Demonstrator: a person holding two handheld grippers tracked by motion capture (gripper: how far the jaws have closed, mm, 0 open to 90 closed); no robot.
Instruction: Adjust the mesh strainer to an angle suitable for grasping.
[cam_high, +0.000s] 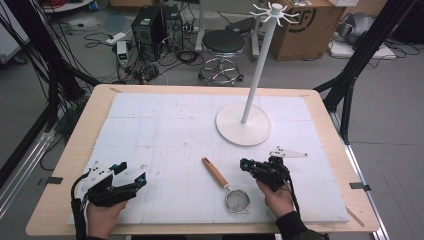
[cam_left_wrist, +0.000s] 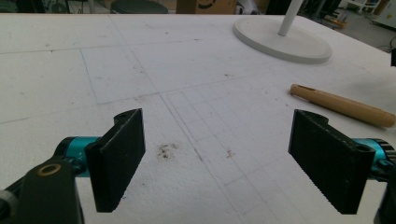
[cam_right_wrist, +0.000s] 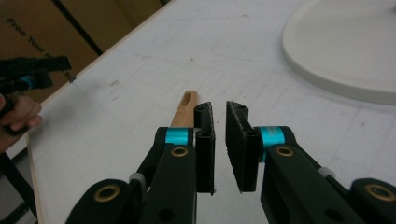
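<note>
The right tongs (cam_right_wrist: 218, 116) hover nearly shut and empty above the strainer (cam_high: 226, 186), its wooden handle (cam_right_wrist: 184, 109) just beside them on the counter (cam_high: 165, 125). Left tongs (cam_left_wrist: 217, 158) gape wide, holding nothing (parked well away). Come down like that and they may only shove the strainer askew.

free: bare mat (cam_high: 165, 130) across left and middle, open between left gripper (cam_high: 131, 176) and strainer (cam_high: 225, 186) | blocked: stand (cam_high: 243, 125) at back right, pole rising from base | strainer lying just left of right gripper (cam_high: 245, 165), handle toward back left | narrow strip right of stand base
</note>
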